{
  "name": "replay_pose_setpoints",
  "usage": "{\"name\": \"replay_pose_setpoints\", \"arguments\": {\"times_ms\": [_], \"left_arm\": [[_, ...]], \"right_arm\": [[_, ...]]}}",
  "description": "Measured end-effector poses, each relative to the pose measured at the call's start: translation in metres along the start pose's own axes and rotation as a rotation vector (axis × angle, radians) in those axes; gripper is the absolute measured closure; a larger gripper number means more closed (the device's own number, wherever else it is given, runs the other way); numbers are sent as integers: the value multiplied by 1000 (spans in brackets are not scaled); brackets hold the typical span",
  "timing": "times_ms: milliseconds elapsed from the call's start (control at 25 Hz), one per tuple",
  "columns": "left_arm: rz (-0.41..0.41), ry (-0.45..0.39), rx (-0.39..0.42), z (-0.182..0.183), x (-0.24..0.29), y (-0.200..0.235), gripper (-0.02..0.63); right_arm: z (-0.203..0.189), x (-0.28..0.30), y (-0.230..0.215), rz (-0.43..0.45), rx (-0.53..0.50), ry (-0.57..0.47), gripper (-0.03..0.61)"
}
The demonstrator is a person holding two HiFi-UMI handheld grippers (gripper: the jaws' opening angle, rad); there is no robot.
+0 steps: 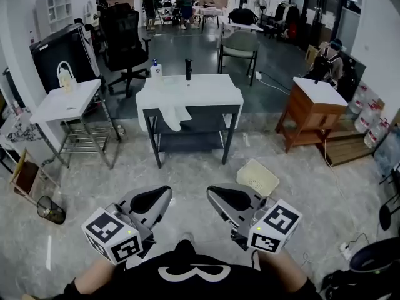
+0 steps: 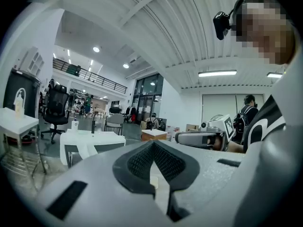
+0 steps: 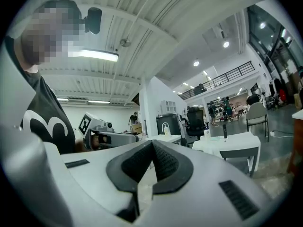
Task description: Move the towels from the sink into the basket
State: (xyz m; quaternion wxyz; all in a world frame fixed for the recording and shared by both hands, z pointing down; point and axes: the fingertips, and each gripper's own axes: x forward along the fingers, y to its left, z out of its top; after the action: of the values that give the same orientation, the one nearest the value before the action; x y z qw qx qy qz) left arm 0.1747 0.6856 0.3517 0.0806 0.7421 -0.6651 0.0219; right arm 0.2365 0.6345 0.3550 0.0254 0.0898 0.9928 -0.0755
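A white towel (image 1: 174,116) is hanging over the front edge of the white sink bench (image 1: 212,92). It is spilling down from the top in a soft, crumpled fold, and its lower end is dangling in front of the dark frame below. It is looking plain and unpatterned, the same white as the bench top. Whether more than one cloth is making up the bundle is not showing. A black faucet (image 1: 188,69) and a small bottle (image 1: 155,68) are standing at the back of the bench top, behind the towel.

The cream basket (image 1: 257,177) is sitting on the grey floor (image 1: 187,167), off the right front corner of the bench and apart from it.

The person is holding both grippers low and close to the body, well apart from the bench and the towel, with open floor lying between them. The left gripper (image 1: 164,192) is pointing up toward the bench with its jaws pressed together and nothing between the ribbed pads. The right gripper (image 1: 214,192) is sitting beside it, its jaws likewise pressed together and gripping nothing. The basket is lying just ahead and to the right of the right gripper, much nearer to it than the towel is.
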Motion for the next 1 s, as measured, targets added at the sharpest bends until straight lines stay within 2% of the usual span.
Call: {"name": "replay_pose_setpoints", "arguments": {"times_ms": [120,280,480,720,840,1000], "left_arm": [[0,3,14,5,5,1,607],[15,14,38,3,11,9,607],[24,22,14,-9,18,31,607],[53,16,-44,-25,28,75,607],[66,8,-57,-23,32,97,607],[84,-8,-77,-15,42,138,607]], "right_arm": [[3,0,-7,-3,3,-8,574],[-12,6,-23,-46,-14,42,574],[-25,18,-41,-50,22,46,566],[-36,42,-74,-85,31,46,465],[-33,56,-92,-114,26,41,383],[-27,85,-127,-158,21,50,317]]}}
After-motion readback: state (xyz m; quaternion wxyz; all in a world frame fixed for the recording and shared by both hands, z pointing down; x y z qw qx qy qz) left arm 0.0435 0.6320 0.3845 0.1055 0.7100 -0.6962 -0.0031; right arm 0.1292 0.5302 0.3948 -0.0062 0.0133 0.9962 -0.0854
